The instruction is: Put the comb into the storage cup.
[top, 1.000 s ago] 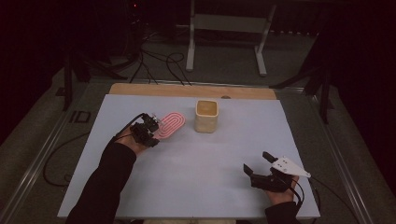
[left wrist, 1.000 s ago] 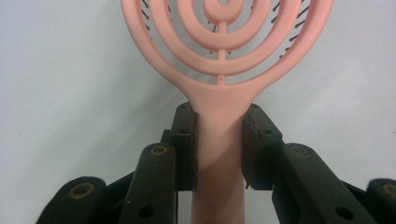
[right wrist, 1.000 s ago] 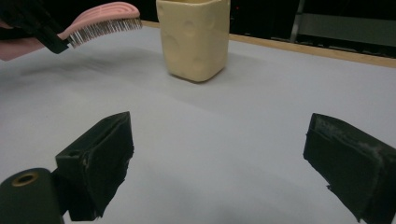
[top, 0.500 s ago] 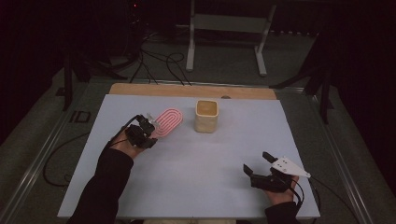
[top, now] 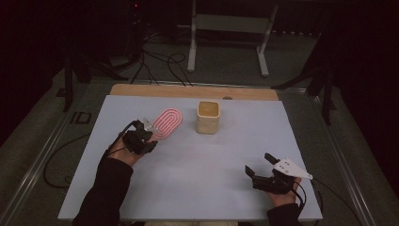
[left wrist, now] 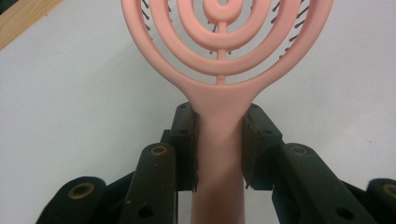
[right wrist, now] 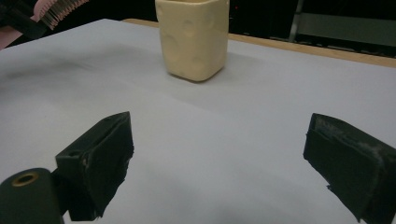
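Left gripper (left wrist: pixel 219 149) clamps the pink plastic hairbrush (left wrist: pixel 223 70) handle; carry it level toward the cream cup (top: pixel 208 117) at 3 o'clock; right gripper (right wrist: pixel 219 158) gapes idle

Place: a lab or recording room, dimly lit, not a home.
Bench (top: pixel 197 188): one pale sheet over a wooden top, metal rails along its sides.
Floor: grey, with black cables (top: pixel 155 63) lying loose behind the bench.
Background: a white metal frame stand (top: pixel 230 28) and dark stand legs (top: pixel 70 80) against blackness.
Gear: hand-held tongs (top: pixel 263 172) trailing a cable.
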Motion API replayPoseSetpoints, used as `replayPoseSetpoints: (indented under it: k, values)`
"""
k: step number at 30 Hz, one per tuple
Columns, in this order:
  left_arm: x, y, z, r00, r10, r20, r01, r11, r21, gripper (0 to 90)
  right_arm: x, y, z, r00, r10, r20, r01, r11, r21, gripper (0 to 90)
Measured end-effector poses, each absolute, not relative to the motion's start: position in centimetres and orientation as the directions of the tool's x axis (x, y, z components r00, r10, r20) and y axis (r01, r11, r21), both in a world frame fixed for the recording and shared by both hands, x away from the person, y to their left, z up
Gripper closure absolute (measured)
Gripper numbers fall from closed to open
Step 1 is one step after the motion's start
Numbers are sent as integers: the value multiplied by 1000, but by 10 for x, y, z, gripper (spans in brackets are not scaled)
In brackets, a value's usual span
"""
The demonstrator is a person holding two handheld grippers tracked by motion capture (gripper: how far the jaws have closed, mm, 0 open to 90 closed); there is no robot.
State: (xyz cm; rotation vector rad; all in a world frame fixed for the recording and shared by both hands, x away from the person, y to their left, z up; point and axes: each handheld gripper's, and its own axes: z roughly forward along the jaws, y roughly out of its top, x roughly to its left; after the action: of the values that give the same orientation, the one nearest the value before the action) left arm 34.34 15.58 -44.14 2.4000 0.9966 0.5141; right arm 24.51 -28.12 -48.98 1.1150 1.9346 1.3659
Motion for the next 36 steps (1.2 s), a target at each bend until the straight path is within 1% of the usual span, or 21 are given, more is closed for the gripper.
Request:
replayPoseSetpoints:
  k: [5, 6, 9, 10, 14, 21, 23, 26, 29, 30, 36]
  values:
    - [333, 155, -446, 646, 746, 162, 531, -592, 606, 703, 246, -280, -490, -528, 848, 45, 333, 158, 929, 83]
    - [329, 155, -447, 643, 750, 155, 522, -578, 628, 703, 247, -279, -490, -535, 843, 56, 337, 151, 929, 77]
    - [325, 153, -448, 647, 748, 149, 506, -567, 649, 703, 248, -278, -488, -537, 841, 60, 341, 152, 928, 76]
    - [321, 150, -448, 649, 743, 164, 487, -571, 661, 703, 248, -276, -487, -538, 841, 60, 342, 153, 927, 76]
    - [315, 144, -447, 655, 734, 177, 455, -571, 684, 703, 252, -275, -482, -543, 837, 70, 351, 150, 924, 75]
    - [306, 133, -445, 668, 711, 222, 403, -596, 695, 703, 257, -273, -471, -549, 832, 78, 359, 151, 921, 74]
    - [304, 130, -442, 671, 704, 234, 386, -600, 701, 703, 259, -271, -468, -549, 832, 82, 375, 157, 914, 74]
    - [303, 127, -439, 672, 708, 218, 360, -570, 739, 703, 263, -267, -463, -556, 828, 67, 386, 186, 903, 74]
    - [302, 126, -438, 675, 697, 243, 341, -586, 735, 703, 265, -265, -460, -563, 824, 63, 385, 194, 902, 74]
    - [299, 122, -439, 667, 695, 267, 328, -596, 733, 703, 268, -263, -456, -565, 822, 63, 386, 197, 901, 74]
    - [295, 116, -441, 674, 686, 273, 304, -595, 744, 703, 277, -256, -448, -569, 822, 34, 388, 232, 892, 75]
